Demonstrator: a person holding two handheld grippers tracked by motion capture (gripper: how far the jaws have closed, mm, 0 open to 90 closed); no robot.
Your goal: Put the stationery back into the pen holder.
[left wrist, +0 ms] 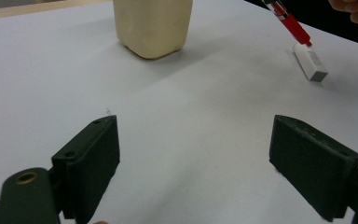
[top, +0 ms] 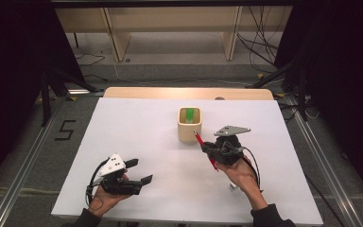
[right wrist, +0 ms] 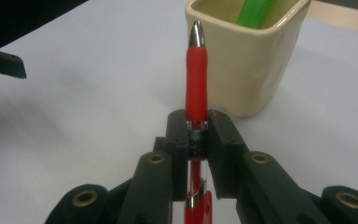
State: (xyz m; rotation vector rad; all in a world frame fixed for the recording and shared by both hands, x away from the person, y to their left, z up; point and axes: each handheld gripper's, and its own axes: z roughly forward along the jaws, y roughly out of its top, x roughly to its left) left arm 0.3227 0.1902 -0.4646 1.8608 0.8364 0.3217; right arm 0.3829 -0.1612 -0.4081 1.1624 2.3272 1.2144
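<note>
Right tool (right wrist: 197,140): jaws clamped on a red pen (right wrist: 196,84), gripped at the clear section of the barrel just below the red rubber grip. Pen stands lengthwise between the jaws, metal tip pointing away from the hand and toward the holder. In the high view the right tool (top: 207,147) is held above the table, the pen (top: 204,150) slanting with its tip up near the holder's front right corner, apart from it.

Cream holder (right wrist: 251,60): square, rounded corners, open top, standing upright on the table just beyond the pen tip. Contents: one green item (right wrist: 256,11) leaning inside.

Left tool (left wrist: 193,163): jaws wide apart, nothing between them, hovering low over bare table surface. In the high view the left tool (top: 137,171) sits near the front left of the table, well apart from the holder (top: 189,125).

Small white block (left wrist: 311,62): lying flat on the table near the right hand, under the pen's rear end as seen from the left gripper view.

Table (top: 137,137): white top, wooden strip along the far edge.
</note>
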